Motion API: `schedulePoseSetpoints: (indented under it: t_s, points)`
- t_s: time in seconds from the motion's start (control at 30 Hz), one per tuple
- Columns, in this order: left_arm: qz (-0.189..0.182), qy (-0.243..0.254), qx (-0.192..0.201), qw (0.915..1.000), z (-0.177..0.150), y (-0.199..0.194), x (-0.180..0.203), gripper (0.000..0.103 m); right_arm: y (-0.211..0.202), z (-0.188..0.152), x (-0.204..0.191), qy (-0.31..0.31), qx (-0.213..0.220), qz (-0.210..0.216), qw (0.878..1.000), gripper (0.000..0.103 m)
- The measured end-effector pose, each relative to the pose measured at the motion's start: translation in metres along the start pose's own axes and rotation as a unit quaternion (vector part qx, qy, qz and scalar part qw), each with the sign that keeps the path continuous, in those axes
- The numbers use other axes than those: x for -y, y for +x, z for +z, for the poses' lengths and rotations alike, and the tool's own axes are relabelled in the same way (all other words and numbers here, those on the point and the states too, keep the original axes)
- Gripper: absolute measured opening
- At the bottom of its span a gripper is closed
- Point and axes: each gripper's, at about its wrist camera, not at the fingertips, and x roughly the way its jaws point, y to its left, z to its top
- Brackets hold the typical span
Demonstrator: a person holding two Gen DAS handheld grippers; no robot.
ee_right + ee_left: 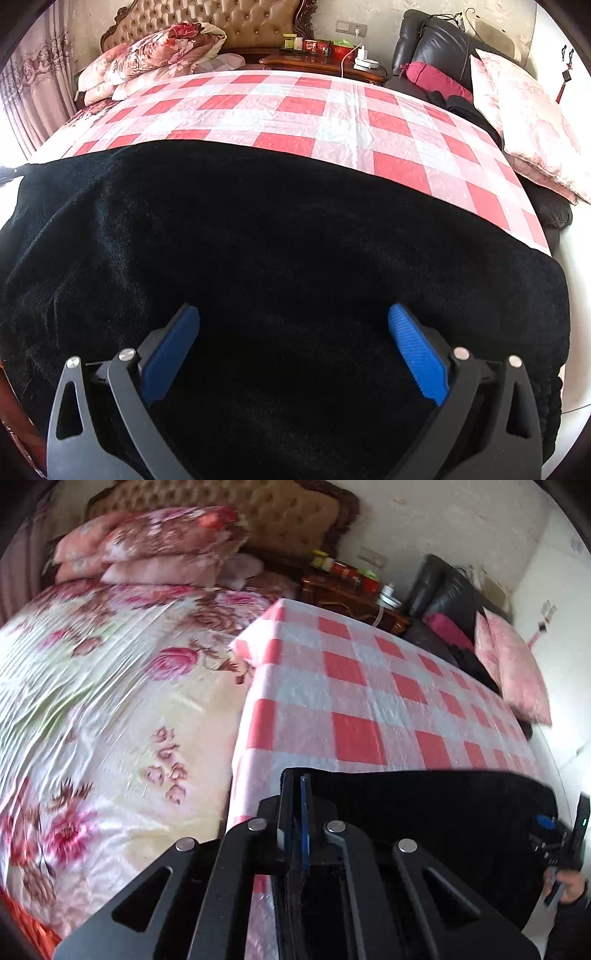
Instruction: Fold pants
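Observation:
Black plush pants (258, 236) lie spread over the near part of a table covered with a red-and-white checked cloth (332, 114). My right gripper (293, 325) is open, its blue pads (417, 350) wide apart just above the pants. My left gripper (301, 794) is shut on the left edge of the pants (424, 812), with the fabric pinched between its fingers near the cloth's left side. The right gripper also shows at the far right of the left wrist view (557, 849).
A bed with a floral quilt (92, 701) and pillows (155, 546) lies left of the table. A wooden nightstand (325, 62) with jars stands behind. A black leather sofa (436, 40) with pink cushions (524, 110) is at the right.

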Motion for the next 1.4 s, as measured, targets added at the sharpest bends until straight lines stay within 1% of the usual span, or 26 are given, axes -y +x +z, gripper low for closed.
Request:
schedulePoseSetpoints:
  t_s: [0.07,0.1,0.13,0.17,0.2,0.23,0.3,0.37,0.4,0.43,0.47,0.53,0.63,0.67,0.73,0.8,0.83,0.87,0.9,1.0,1.1,1.2,1.27,1.3,1.33,1.4]
  points:
    - [0.001,-0.022,-0.011,0.9997,-0.003,0.007,-0.011,0.003,0.000,0.000,0.000,0.000,0.003,0.000,1.000,0.102]
    - [0.001,-0.027,-0.014,0.9995,-0.005,0.008,-0.012,0.006,0.000,0.000,0.000,-0.001,0.003,0.000,1.000,0.102]
    - [0.005,-0.032,-0.015,0.9994,-0.006,0.012,-0.014,0.013,0.000,0.000,0.001,0.000,0.003,0.000,1.000,0.102]
    - [0.011,-0.032,-0.013,0.9993,-0.006,0.013,-0.013,0.016,0.000,0.000,0.000,-0.001,0.002,0.000,1.000,0.102]
    - [0.023,-0.035,-0.007,0.9991,-0.006,0.010,-0.012,0.030,-0.001,0.001,0.001,0.000,0.000,-0.002,1.000,0.102]
    - [0.041,-0.041,0.014,0.9982,-0.006,0.000,-0.007,0.043,-0.002,0.002,0.001,0.003,-0.007,-0.006,1.000,0.101]
    - [0.045,-0.035,0.071,0.9958,-0.007,-0.026,0.014,0.049,-0.010,0.004,0.001,0.013,-0.015,-0.018,1.000,0.101]
    - [0.039,-0.010,0.112,0.9929,-0.015,-0.039,0.047,0.055,-0.030,0.009,0.000,0.020,0.018,-0.003,1.000,0.101]
    - [0.032,0.002,0.119,0.9923,-0.019,-0.040,0.062,0.060,-0.036,0.014,-0.003,0.014,0.029,-0.004,0.999,0.101]
    - [0.008,0.031,0.116,0.9928,-0.026,-0.034,0.090,0.060,-0.039,0.019,-0.006,0.001,0.037,-0.016,0.999,0.101]
    - [-0.019,0.067,0.099,0.9927,-0.032,-0.024,0.118,0.060,-0.038,0.025,-0.008,-0.013,0.043,-0.029,0.999,0.101]
    - [-0.044,0.134,0.073,0.9874,-0.044,-0.004,0.168,0.060,-0.028,0.035,-0.003,-0.023,0.036,-0.059,0.997,0.101]
    - [-0.042,0.219,0.041,0.9739,-0.059,0.029,0.232,0.060,-0.010,0.047,0.021,-0.016,0.012,-0.079,0.997,0.101]
    - [-0.045,0.235,0.031,0.9706,-0.062,0.041,0.250,0.060,-0.005,0.049,0.031,-0.016,0.009,-0.089,0.996,0.101]
    - [-0.056,0.248,0.002,0.9671,-0.063,0.063,0.272,0.060,0.005,0.051,0.047,-0.016,0.000,-0.086,0.996,0.101]
    - [-0.054,0.252,-0.023,0.9659,-0.063,0.082,0.287,0.060,0.019,0.052,0.068,-0.005,-0.014,-0.078,0.997,0.101]
    - [-0.034,0.254,-0.036,0.9659,-0.060,0.096,0.292,0.060,0.025,0.053,0.079,0.002,-0.015,-0.072,0.997,0.101]
    - [-0.019,0.251,-0.041,0.9669,-0.057,0.105,0.292,0.061,0.029,0.053,0.091,0.013,-0.013,-0.048,0.999,0.101]
    - [-0.012,0.241,-0.046,0.9694,-0.057,0.111,0.292,0.066,0.031,0.054,0.106,0.030,-0.011,-0.035,0.999,0.101]
    - [-0.003,0.209,-0.053,0.9765,-0.050,0.115,0.285,0.067,0.023,0.054,0.142,0.056,0.007,-0.083,0.995,0.101]
    - [-0.014,0.198,-0.024,0.9798,-0.050,0.093,0.283,0.066,-0.019,0.040,0.187,0.109,0.055,-0.034,0.992,0.100]
    - [-0.027,0.175,0.023,0.9839,-0.062,0.052,0.268,0.066,-0.050,0.014,0.225,0.144,0.073,-0.062,0.985,0.100]
    - [-0.035,0.155,0.039,0.9865,-0.069,0.034,0.256,0.064,-0.066,-0.009,0.255,0.178,0.075,-0.039,0.980,0.097]
    - [-0.044,0.135,0.048,0.9888,-0.076,0.023,0.244,0.061,-0.070,-0.015,0.262,0.180,0.075,-0.031,0.980,0.093]
    - [-0.048,0.125,0.050,0.9897,-0.080,0.017,0.238,0.056,-0.073,-0.022,0.266,0.177,0.076,-0.018,0.981,0.092]
    - [-0.047,0.115,0.049,0.9911,-0.088,0.010,0.226,0.054,-0.069,-0.029,0.263,0.150,0.064,0.019,0.986,0.092]
